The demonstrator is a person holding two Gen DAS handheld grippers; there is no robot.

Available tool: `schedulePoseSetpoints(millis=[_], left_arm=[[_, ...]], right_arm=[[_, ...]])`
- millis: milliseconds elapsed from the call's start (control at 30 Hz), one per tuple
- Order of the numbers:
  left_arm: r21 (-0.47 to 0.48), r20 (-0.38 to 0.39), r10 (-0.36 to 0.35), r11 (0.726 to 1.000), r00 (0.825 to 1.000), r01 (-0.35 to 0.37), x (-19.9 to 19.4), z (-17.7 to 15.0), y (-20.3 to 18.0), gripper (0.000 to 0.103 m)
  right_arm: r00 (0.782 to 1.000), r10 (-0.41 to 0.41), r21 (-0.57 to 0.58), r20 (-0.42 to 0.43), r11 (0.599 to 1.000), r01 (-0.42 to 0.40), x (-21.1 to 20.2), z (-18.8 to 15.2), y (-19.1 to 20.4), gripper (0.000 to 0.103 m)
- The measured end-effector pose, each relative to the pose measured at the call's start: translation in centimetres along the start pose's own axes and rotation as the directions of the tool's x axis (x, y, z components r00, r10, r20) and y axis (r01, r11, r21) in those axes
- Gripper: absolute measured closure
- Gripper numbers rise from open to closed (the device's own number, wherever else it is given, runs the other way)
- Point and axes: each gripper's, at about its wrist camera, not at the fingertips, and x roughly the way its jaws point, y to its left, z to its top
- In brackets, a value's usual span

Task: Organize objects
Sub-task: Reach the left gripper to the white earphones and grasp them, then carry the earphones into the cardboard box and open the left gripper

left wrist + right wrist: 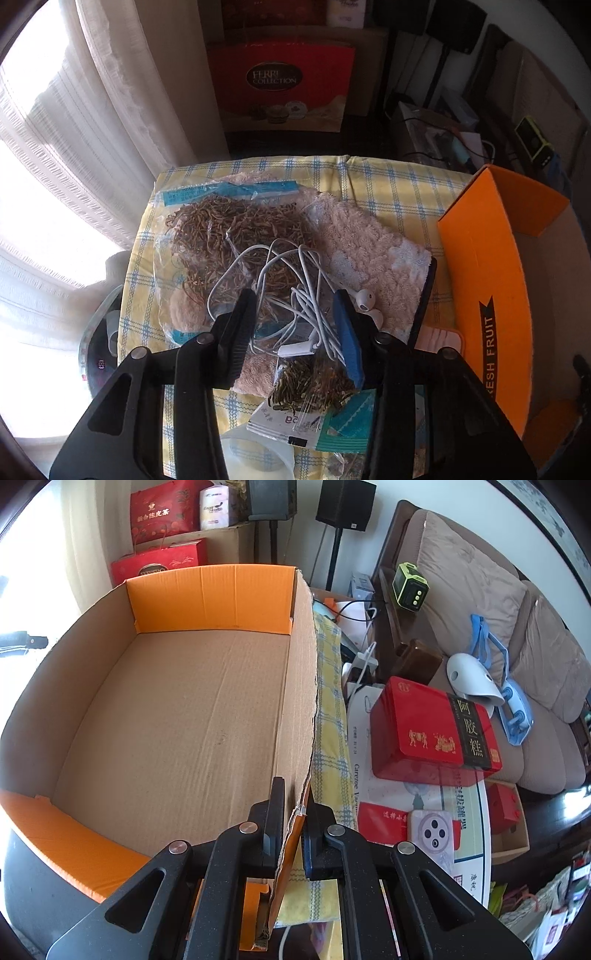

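In the left wrist view, tangled white earphones [295,291] lie on a clear zip bag of dried brown strands [221,229], which rests on a pink fluffy towel [369,240] on the yellow checked tablecloth [388,177]. My left gripper [295,314] is open, its jaws on either side of the earphone tangle, just above it. A smaller bag of dried strands [310,384] lies nearer. The orange cardboard box [491,288] stands to the right. In the right wrist view, my right gripper [295,812] is shut on the box's right wall [299,701]; the box is empty.
A red tin [432,727], small red packets [380,819] and a white card [432,830] lie on the glass table right of the box. A sofa [480,590] with a blue bag stands beyond. Red gift bags [280,85] and curtains [74,147] are behind the table.
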Motion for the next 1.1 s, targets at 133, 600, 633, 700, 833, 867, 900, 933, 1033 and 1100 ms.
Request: schedulePoseSetpoints(millis=[133, 600, 633, 700, 833, 867, 900, 933, 1033, 1100], left_arm=[[-0.016, 0.025, -0.015, 1.000, 1.000, 0.015, -1.0, -0.1, 0.1, 0.098], [0.209, 0.233, -0.246, 0.957, 0.941, 0.199, -15.5, -1.0, -8.1, 0.099], [0.228, 0.229, -0.275, 0.948, 0.934, 0.223, -16.3, -0.9, -9.0, 0.099], [0.268, 0.222, -0.316, 0.929, 0.923, 0.254, -17.3, -0.9, -10.8, 0.099], [0.329, 0.199, -0.360, 0.901, 0.911, 0.284, -18.0, -1.6, -14.2, 0.098], [0.341, 0.191, -0.366, 0.895, 0.911, 0.288, -17.9, -2.0, -14.9, 0.098], [0.351, 0.181, -0.370, 0.890, 0.911, 0.292, -17.8, -2.4, -15.6, 0.098], [0.361, 0.169, -0.374, 0.884, 0.912, 0.295, -17.5, -2.8, -16.2, 0.098], [0.381, 0.133, -0.372, 0.875, 0.918, 0.299, -16.2, -4.0, -17.7, 0.098], [0.384, 0.110, -0.370, 0.872, 0.922, 0.304, -15.3, -4.6, -18.3, 0.098]], right_arm=[[1.000, 0.000, 0.003, -0.002, 1.000, 0.000, 0.0, 0.0, -0.1, 0.096], [1.000, -0.007, 0.016, -0.002, 1.000, 0.007, -0.1, -0.1, 0.1, 0.097], [1.000, -0.007, 0.018, -0.001, 1.000, 0.007, -0.1, -0.1, 0.1, 0.097], [1.000, -0.006, 0.021, 0.000, 1.000, 0.006, -0.1, -0.1, 0.1, 0.097], [1.000, -0.005, 0.024, -0.001, 1.000, 0.005, -0.1, -0.1, 0.1, 0.097], [1.000, -0.005, 0.024, -0.001, 1.000, 0.005, -0.1, -0.1, 0.1, 0.096], [1.000, -0.005, 0.024, -0.001, 1.000, 0.005, -0.1, -0.1, 0.1, 0.097], [1.000, -0.005, 0.025, -0.001, 1.000, 0.005, -0.1, -0.1, 0.1, 0.097], [1.000, -0.005, 0.025, -0.001, 1.000, 0.005, -0.1, -0.1, 0.1, 0.097], [1.000, -0.005, 0.025, -0.001, 1.000, 0.005, -0.1, -0.1, 0.1, 0.097]])
